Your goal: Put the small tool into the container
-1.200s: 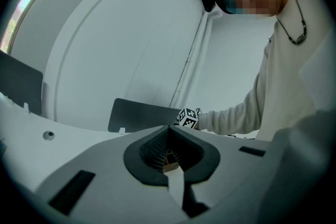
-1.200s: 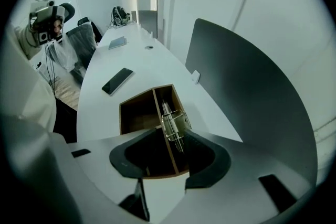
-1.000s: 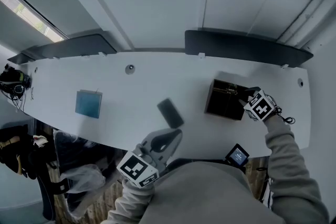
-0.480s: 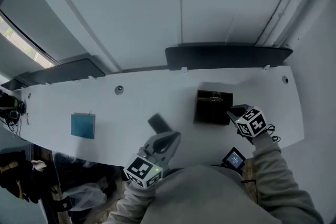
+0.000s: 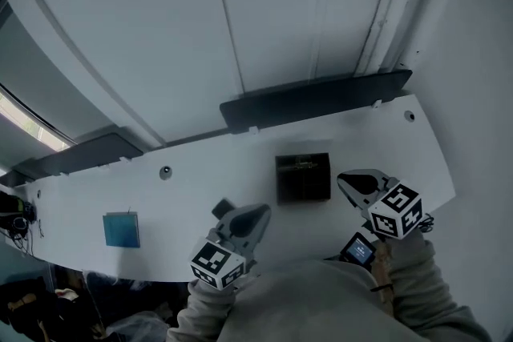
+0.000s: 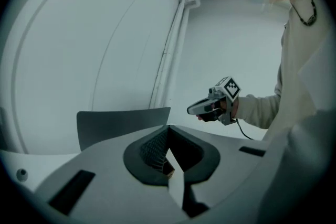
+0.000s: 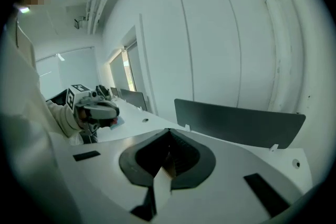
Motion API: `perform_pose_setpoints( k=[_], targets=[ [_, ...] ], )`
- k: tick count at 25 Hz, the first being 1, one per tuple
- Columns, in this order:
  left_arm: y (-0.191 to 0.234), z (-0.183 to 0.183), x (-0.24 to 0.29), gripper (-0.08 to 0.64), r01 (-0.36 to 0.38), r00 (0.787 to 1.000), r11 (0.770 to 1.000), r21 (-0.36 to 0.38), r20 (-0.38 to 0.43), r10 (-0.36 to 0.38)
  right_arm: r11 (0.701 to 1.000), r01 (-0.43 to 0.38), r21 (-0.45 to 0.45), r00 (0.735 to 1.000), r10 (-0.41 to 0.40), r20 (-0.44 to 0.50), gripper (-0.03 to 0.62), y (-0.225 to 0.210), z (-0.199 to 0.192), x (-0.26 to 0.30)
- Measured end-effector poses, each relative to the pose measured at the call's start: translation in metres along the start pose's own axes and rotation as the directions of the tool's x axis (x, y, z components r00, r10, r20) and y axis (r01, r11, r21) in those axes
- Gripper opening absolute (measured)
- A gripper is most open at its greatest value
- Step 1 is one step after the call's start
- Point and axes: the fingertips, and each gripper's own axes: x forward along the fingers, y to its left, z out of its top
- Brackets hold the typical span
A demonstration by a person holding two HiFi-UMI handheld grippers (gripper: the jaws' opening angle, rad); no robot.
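While the person holds both over the near edge of the white table [image 5: 385, 132], the left tool [image 5: 258, 212] and the right tool [image 5: 346, 182] each have their jaws pressed together with nothing between them, as each tool's own view shows. A small lit screen [image 5: 357, 250] sits closest, by the right wrist. Just past the left tool's tip, a dark flat object [image 5: 224, 209] lies on the table, partly covered by that tool. The container [image 5: 303, 178] stands on the table between the two tools, well apart from the left one and just beside the right tool's tip, which points at its right side without touching it. It is a dark, square, open-topped box with a small pale mark at its far rim; its inside is too dark to show any contents. Farther left lies a blue square [image 5: 121, 230], and a dark partition [image 5: 321, 96] runs along the table's far edge. Only the head view shows the container; the left gripper view instead catches the right tool in a pale-sleeved hand, and the right gripper view catches the left tool against windows.
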Motion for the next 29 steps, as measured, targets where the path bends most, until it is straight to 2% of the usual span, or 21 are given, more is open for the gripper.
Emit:
perform_pose_setpoints(
  k=[4,8,13,29],
  targets=[
    [-0.025,0.006,0.028,0.003,0.123,0.992,0.992,0.015,-0.029,-0.123,0.998,0.054,0.011,0.997,-0.054,0.063,0.021,0.003,0.007,-0.043],
    [-0.047,0.018,0.047,0.003,0.183,0.983,0.983,0.037,-0.021,-0.182,0.994,0.102,0.027,0.993,-0.104,0.060,0.021,-0.004,-0.003,-0.077],
    [-0.058,0.017,0.056,0.003,0.208,0.978,0.978,0.031,-0.034,-0.207,0.989,0.137,0.051,0.989,-0.140,0.050,0.021,-0.012,-0.021,-0.100],
    [-0.068,0.009,0.059,0.003,0.262,0.963,0.965,-0.005,-0.067,-0.262,0.986,0.154,0.069,0.988,-0.154,0.000,0.020,-0.023,-0.038,-0.098]
  ],
)
